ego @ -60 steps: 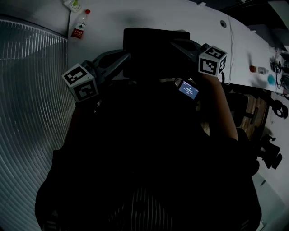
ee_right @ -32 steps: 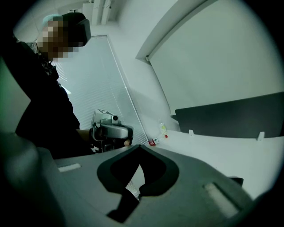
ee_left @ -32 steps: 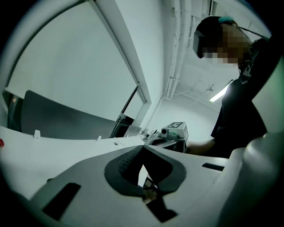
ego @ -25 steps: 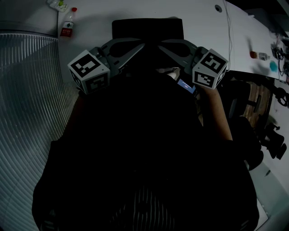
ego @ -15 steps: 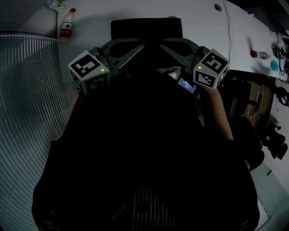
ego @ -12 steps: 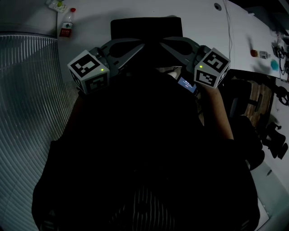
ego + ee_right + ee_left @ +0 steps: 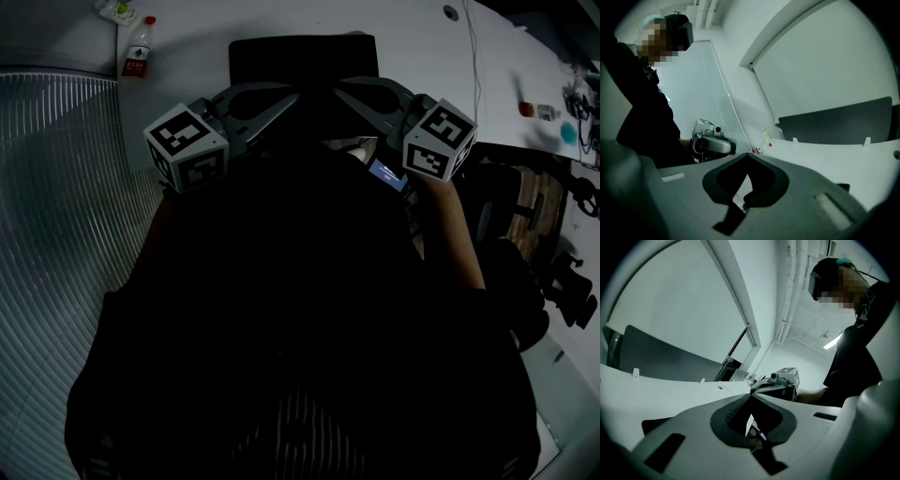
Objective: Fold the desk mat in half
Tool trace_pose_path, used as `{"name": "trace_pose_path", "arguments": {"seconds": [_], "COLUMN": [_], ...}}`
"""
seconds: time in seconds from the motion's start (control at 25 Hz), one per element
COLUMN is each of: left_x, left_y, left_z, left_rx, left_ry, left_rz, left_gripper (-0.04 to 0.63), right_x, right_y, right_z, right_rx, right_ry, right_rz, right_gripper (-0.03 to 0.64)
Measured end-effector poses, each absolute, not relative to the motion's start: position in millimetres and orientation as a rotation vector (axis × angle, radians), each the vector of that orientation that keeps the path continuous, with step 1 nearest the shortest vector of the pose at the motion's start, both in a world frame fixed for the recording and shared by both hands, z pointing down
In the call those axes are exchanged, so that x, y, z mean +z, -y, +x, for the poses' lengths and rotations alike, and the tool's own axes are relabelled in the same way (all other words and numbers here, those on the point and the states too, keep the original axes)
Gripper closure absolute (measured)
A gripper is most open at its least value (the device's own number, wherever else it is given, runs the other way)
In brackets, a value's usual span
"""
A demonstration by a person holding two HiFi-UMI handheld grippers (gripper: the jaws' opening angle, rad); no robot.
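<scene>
From your head view, the black desk mat (image 7: 305,58) lies flat on the white counter (image 7: 422,56) just beyond your dark torso, with a bottle (image 7: 138,52) well off to its left. Your left hand-held gripper (image 7: 296,92) and right hand-held gripper (image 7: 337,86) reach in over the mat's near edge, tips angled toward each other. In your left gripper view, the left hand-held gripper (image 7: 751,397) is clenched, tips meeting, nothing visible between them. In your right gripper view, the right hand-held gripper (image 7: 749,157) is likewise clenched on nothing visible.
</scene>
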State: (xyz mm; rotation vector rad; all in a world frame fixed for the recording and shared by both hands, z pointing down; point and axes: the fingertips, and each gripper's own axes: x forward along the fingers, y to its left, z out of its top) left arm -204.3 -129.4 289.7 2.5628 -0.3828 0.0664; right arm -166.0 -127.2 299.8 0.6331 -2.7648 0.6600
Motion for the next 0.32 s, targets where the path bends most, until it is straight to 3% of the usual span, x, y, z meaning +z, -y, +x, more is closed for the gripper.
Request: {"name": "trace_pose_path", "arguments": {"seconds": [0.32], "left_x": [349.0], "left_y": [125.6], "left_z": [-207.4], "left_rx": [0.114], "left_ry": [0.374], "left_rz": [2.345], "left_gripper": [0.588], "right_x": [310.4], "right_y": [130.4], "right_z": [-153.4], "right_rx": [0.707], "right_ry": [2.752], "right_rz": [0.681], "right_gripper": [0.614]}}
